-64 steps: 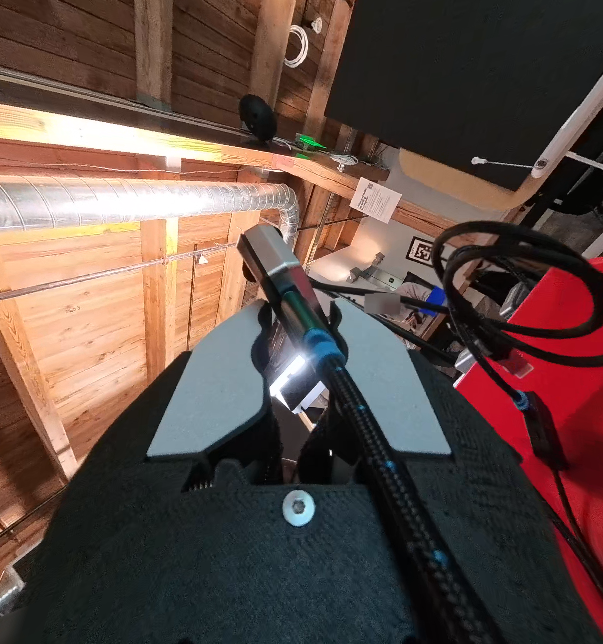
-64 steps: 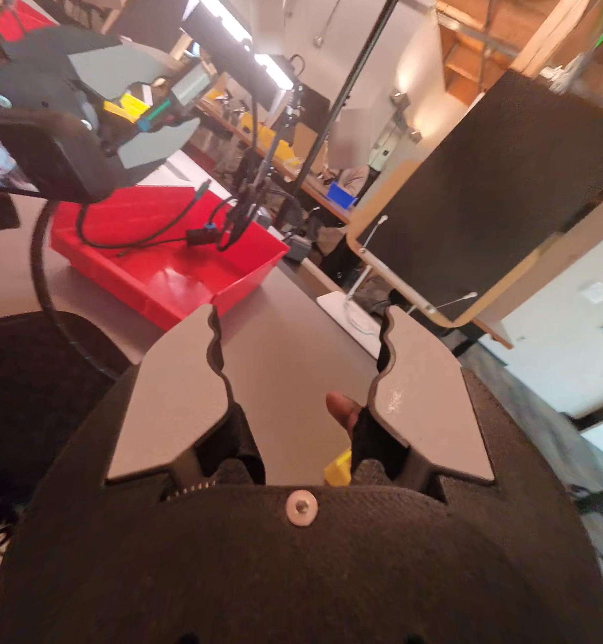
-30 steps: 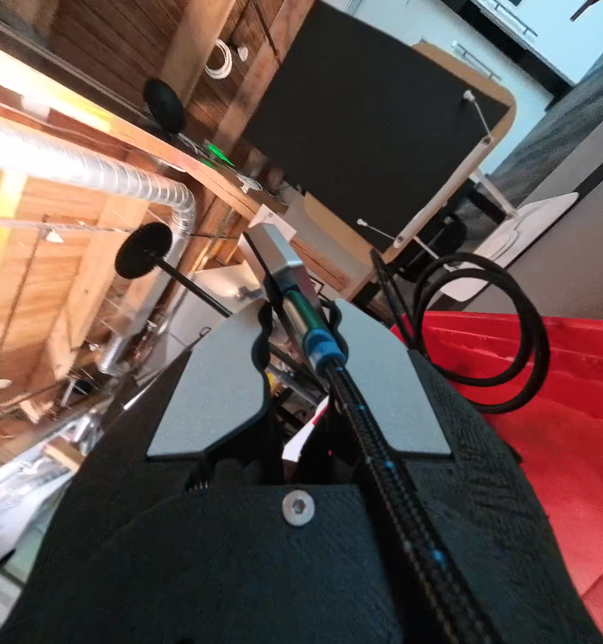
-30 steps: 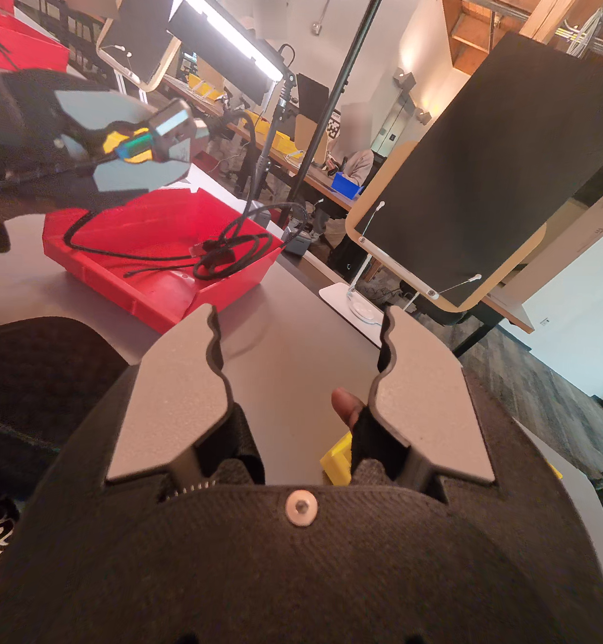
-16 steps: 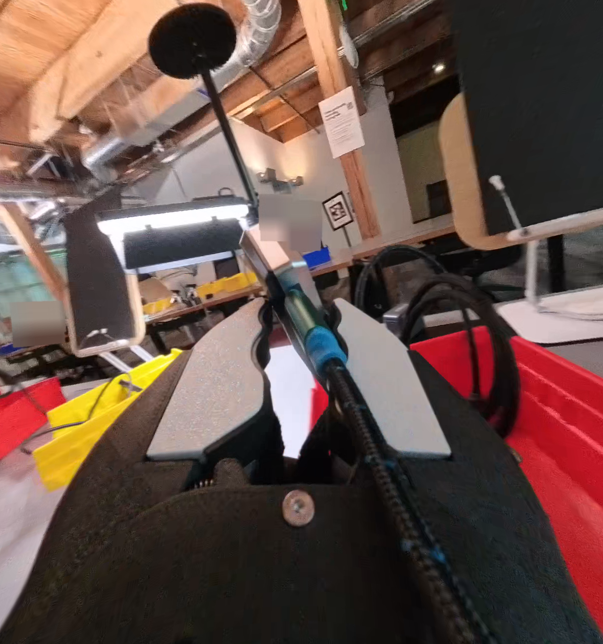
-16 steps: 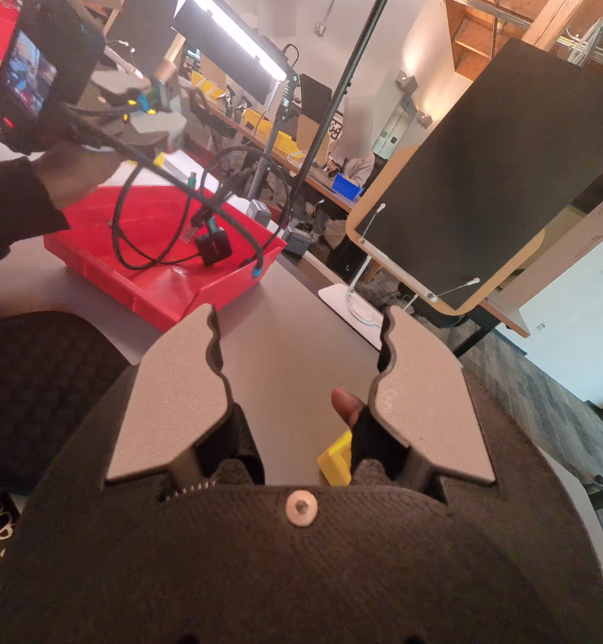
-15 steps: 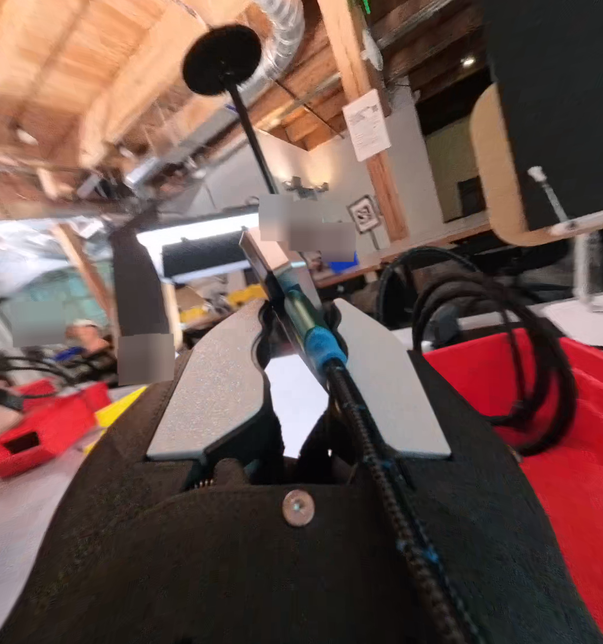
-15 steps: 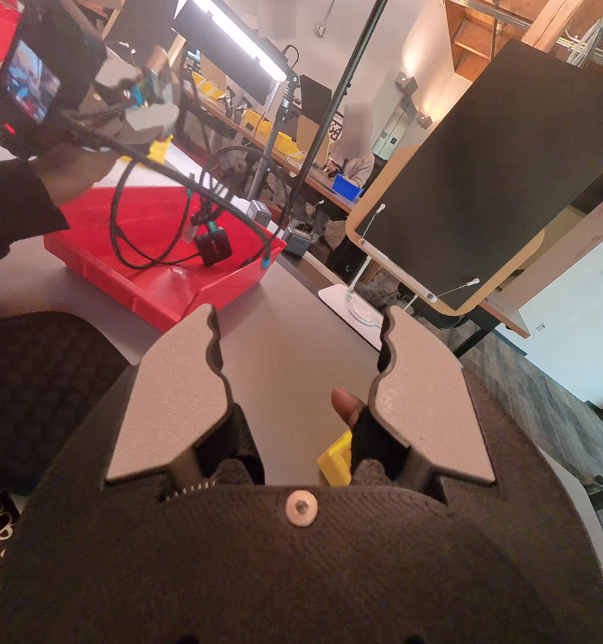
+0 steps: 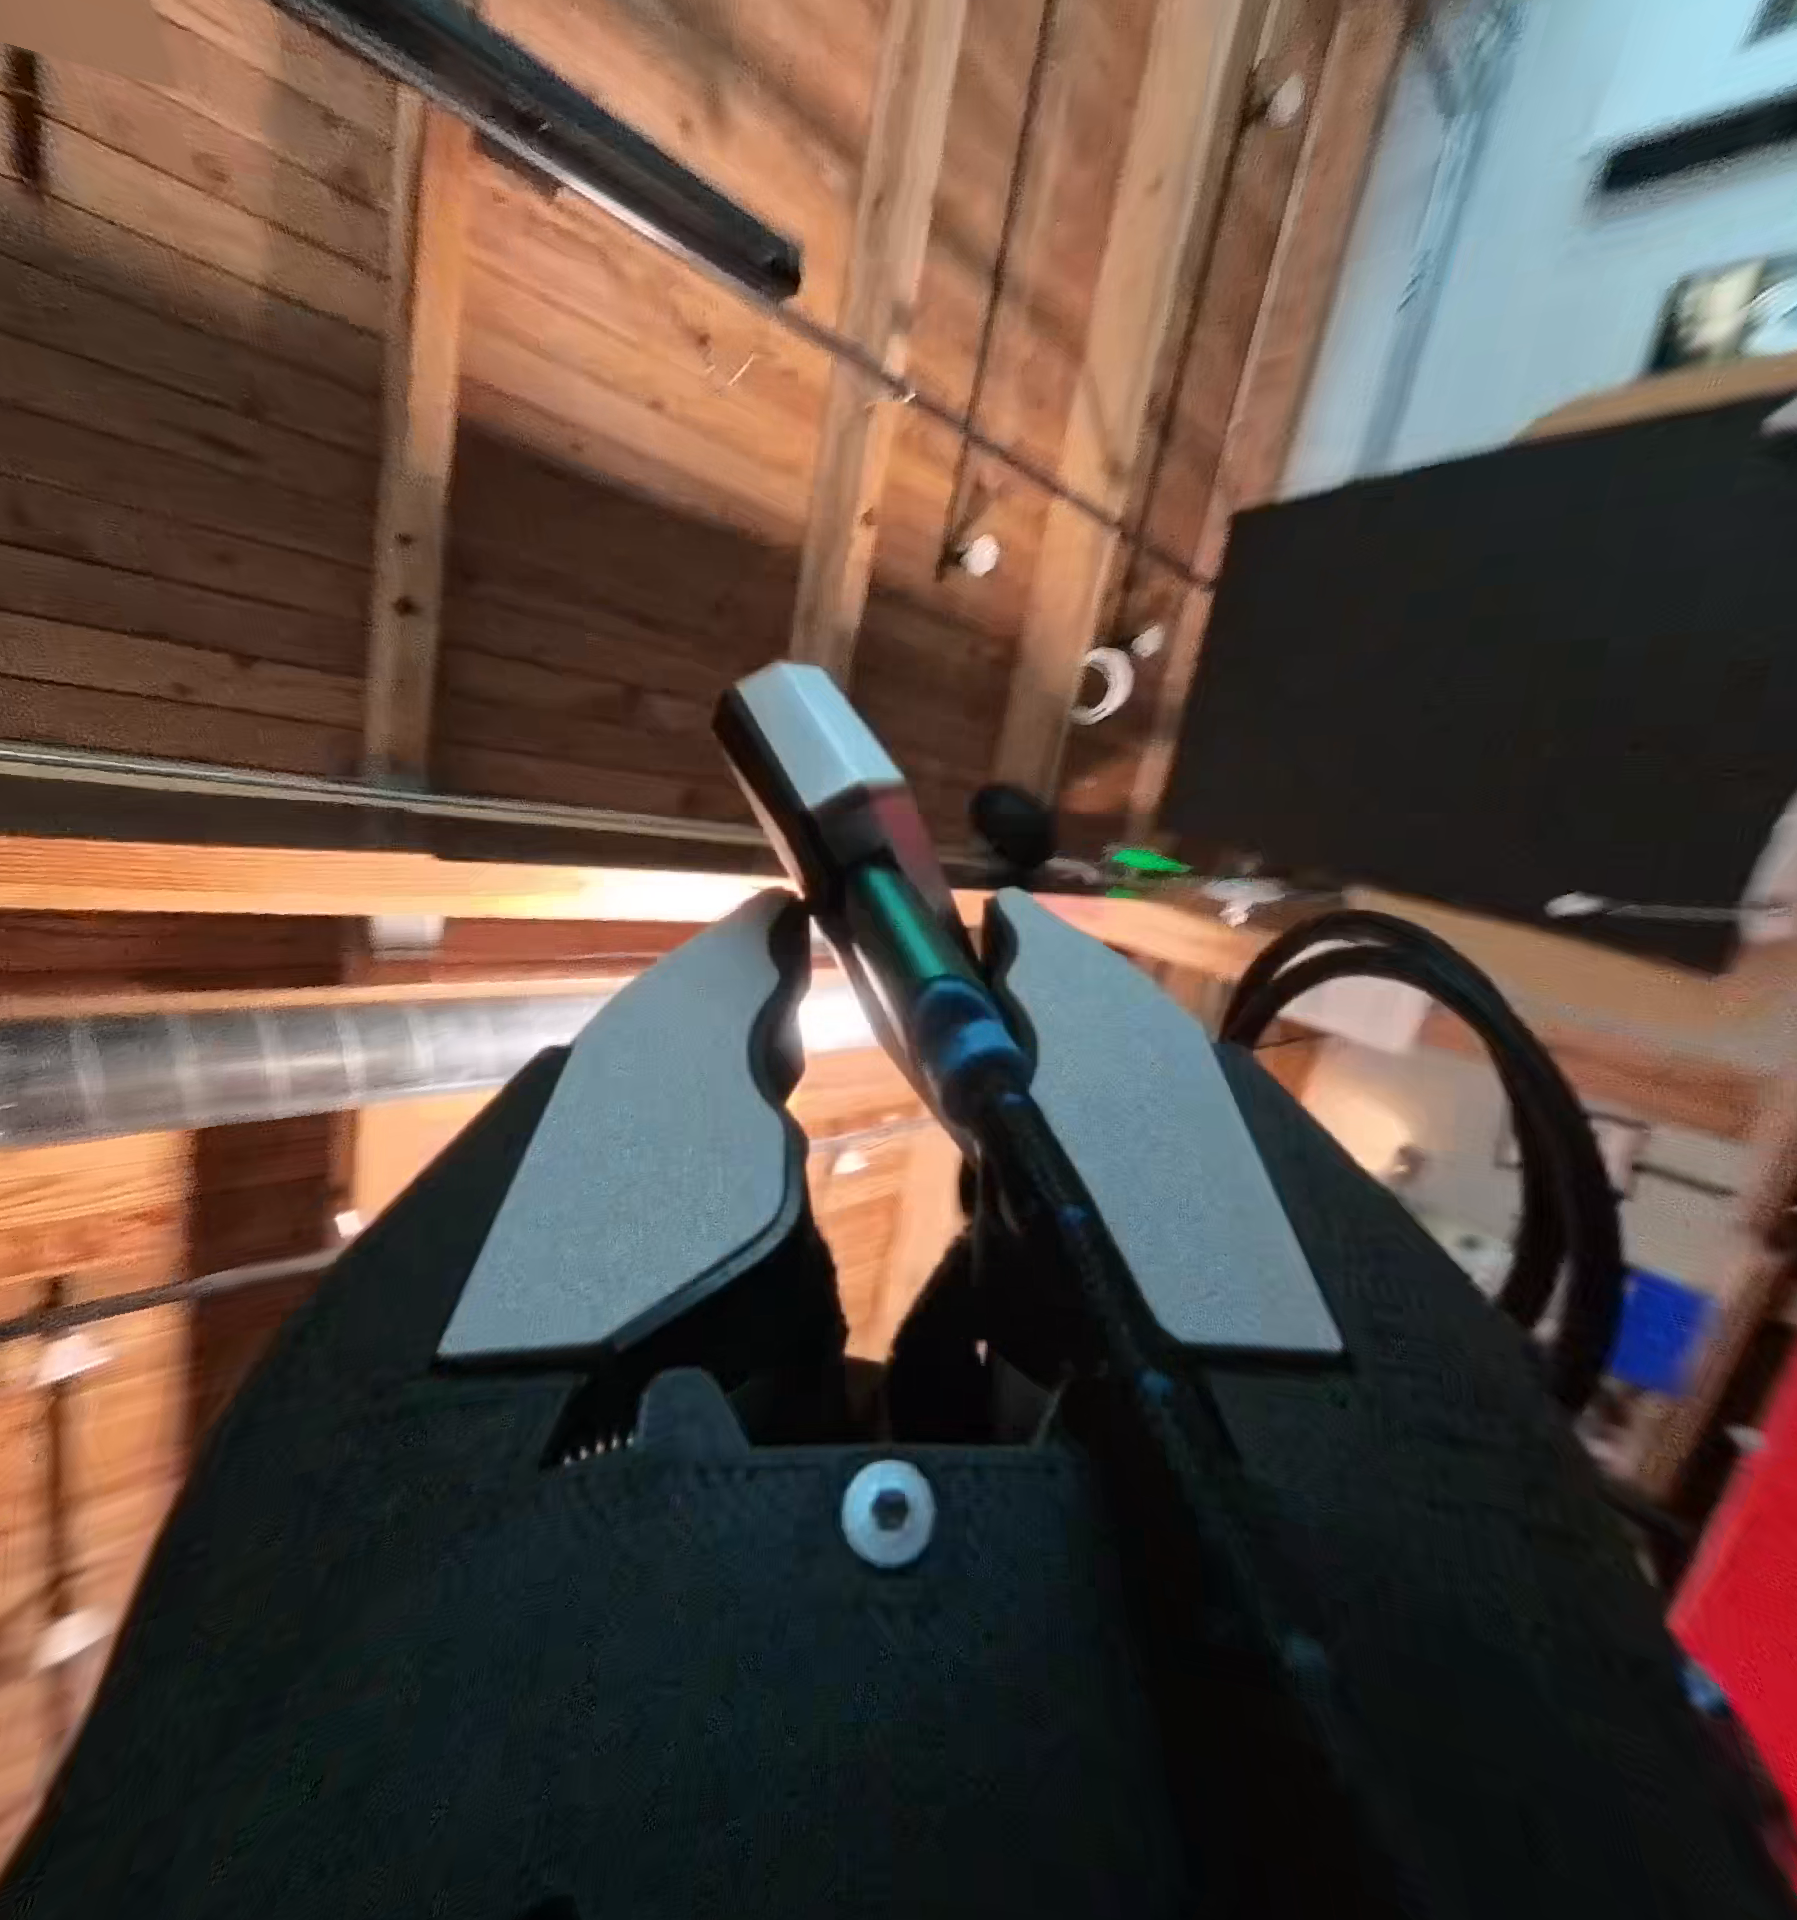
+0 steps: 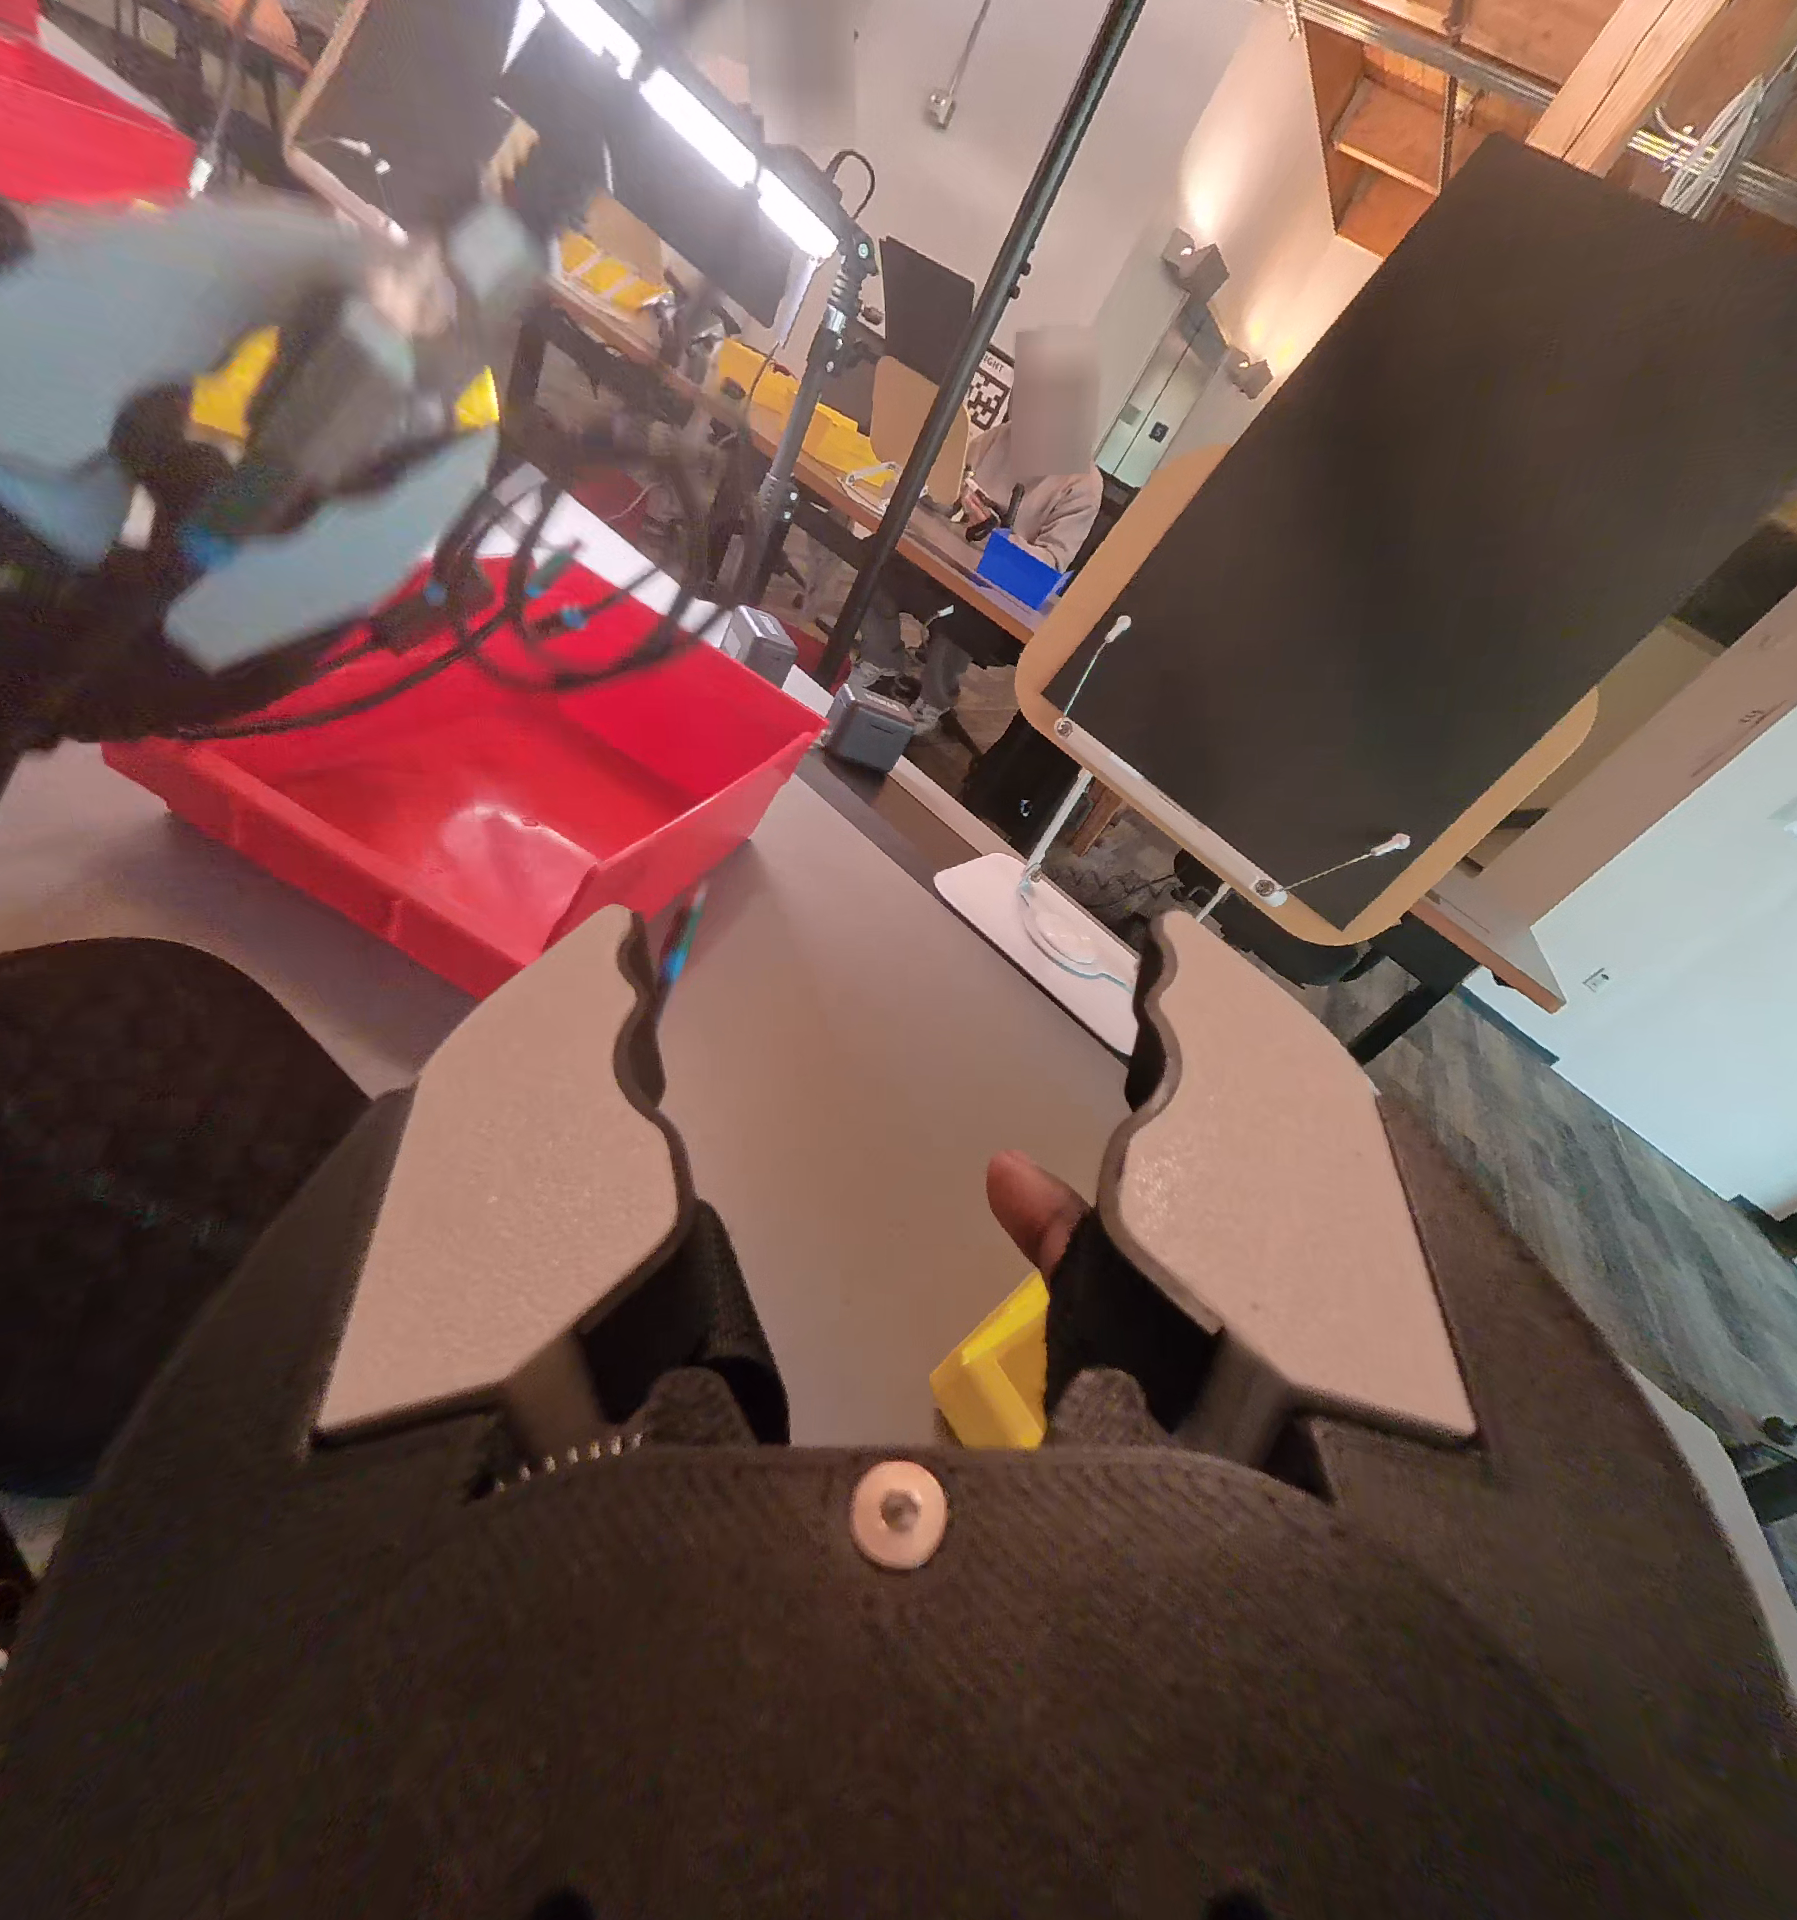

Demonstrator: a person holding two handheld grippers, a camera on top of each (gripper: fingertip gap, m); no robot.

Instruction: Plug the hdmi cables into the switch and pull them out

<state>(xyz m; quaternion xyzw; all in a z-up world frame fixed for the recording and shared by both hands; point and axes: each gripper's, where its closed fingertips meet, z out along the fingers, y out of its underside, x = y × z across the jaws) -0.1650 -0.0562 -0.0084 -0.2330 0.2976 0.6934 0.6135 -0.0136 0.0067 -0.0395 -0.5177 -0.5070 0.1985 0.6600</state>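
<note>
My left gripper (image 9: 883, 914) is shut on the HDMI cable (image 9: 1039, 1132) just behind its silver plug (image 9: 811, 769), which sticks out past the fingertips and points up at the wooden ceiling. The black braided cable runs back over the right finger, and a loop of it (image 9: 1538, 1101) hangs at the right. In the right wrist view the left gripper (image 10: 250, 447) is blurred at the upper left, with cables (image 10: 520, 623) dangling over the red bin (image 10: 478, 800). My right gripper (image 10: 894, 956) is open and empty above the grey table (image 10: 852, 1060). I cannot make out the switch.
A black panel on a stand (image 10: 1393, 561) rises behind the table at the right. Small grey boxes (image 10: 873, 717) sit beyond the bin. A yellow piece (image 10: 987, 1371) and a person's fingertip (image 10: 1024, 1205) show under the right gripper. A light stand pole (image 10: 977, 312) stands behind.
The left gripper has swung from facing across the room up toward the ceiling, still holding the plug, and the cables have lifted above the red bin. The right gripper has stayed open and still.
</note>
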